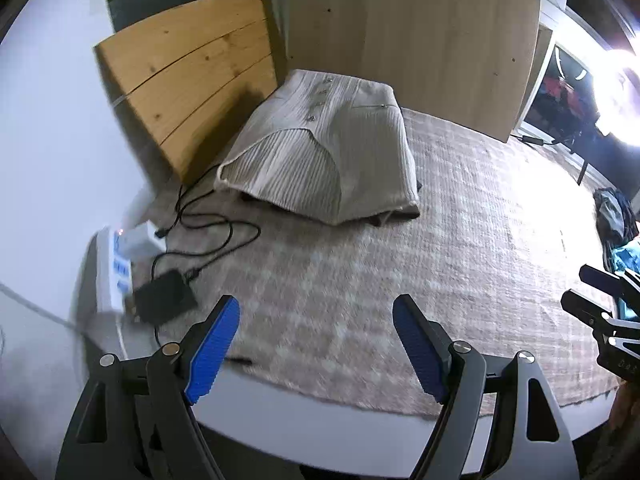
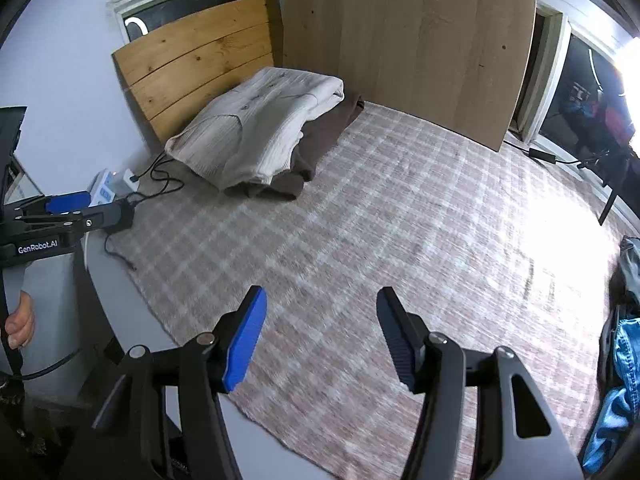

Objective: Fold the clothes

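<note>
At the far left the white counter (image 1: 48, 152) runs bare up to the wall, and the checked cloth (image 2: 360, 220) covering it stops short of the near edge, leaving a pale strip in front of me. On that left margin lie a black adapter (image 1: 164, 300) and looping black cables (image 1: 208, 236) beside a white power strip (image 1: 116, 272), so room there is tight. My left tongs (image 1: 316, 344) hang over the near edge of the cloth with their blue pads spread wide and nothing between them. Behind, a pine board (image 1: 188, 92) leans at the back left, and just right of it sits the folded cream shirt (image 1: 324, 152), stacked on a folded brown garment (image 2: 320, 148). The shirt's long axis runs from the near left toward the far right, button placket up, collar end toward the tall pale panel (image 1: 416, 36) at the back. From the pile rightward the cloth lies flat and open all the way across. My right tongs (image 2: 322, 336) hover over that clear stretch, also spread wide and empty. At the far right edge a heap of blue denim and dark clothes (image 2: 624, 360) waits.
</note>
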Motion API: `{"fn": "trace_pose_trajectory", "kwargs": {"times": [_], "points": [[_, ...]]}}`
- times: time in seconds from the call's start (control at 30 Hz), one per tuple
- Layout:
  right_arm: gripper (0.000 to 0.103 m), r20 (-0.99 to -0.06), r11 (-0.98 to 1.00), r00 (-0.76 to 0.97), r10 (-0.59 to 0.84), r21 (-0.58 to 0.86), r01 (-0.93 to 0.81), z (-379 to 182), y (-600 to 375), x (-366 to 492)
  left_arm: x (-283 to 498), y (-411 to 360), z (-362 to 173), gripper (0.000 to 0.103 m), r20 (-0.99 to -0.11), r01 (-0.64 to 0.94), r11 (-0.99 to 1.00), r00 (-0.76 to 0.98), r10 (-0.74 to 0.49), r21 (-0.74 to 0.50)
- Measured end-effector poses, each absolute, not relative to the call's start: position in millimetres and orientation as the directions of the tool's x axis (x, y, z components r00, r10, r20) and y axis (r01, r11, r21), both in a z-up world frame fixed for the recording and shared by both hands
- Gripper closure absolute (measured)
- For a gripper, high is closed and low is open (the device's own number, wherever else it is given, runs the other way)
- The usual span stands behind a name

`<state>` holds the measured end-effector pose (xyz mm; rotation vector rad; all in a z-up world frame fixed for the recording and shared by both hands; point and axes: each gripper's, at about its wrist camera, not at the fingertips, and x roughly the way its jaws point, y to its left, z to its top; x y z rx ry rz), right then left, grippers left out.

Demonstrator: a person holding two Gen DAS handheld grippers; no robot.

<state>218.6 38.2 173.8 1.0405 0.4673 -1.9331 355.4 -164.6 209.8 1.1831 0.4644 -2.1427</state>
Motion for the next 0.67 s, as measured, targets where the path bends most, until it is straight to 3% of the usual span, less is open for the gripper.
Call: {"fn": "trace_pose_trajectory", "kwargs": {"times": [0.3,0.67], "points": [[0.046,-0.802,-0.504,-0.249,-0.542,0.073,0.861,168.6,78.1,217.2,375.7,-113.6,233.7,0.024,-0.818,0.721,-0.69,-0.432,-0.381,-0.06],[0.046,-0.789,-0.477,-0.228,-0.57,0.092,0.874,167.5,107.6,213.3,380.1,-84.3,245.3,0.024,-0.799,0.736,-0.676,-0.432,-0.418,-0.044]]}}
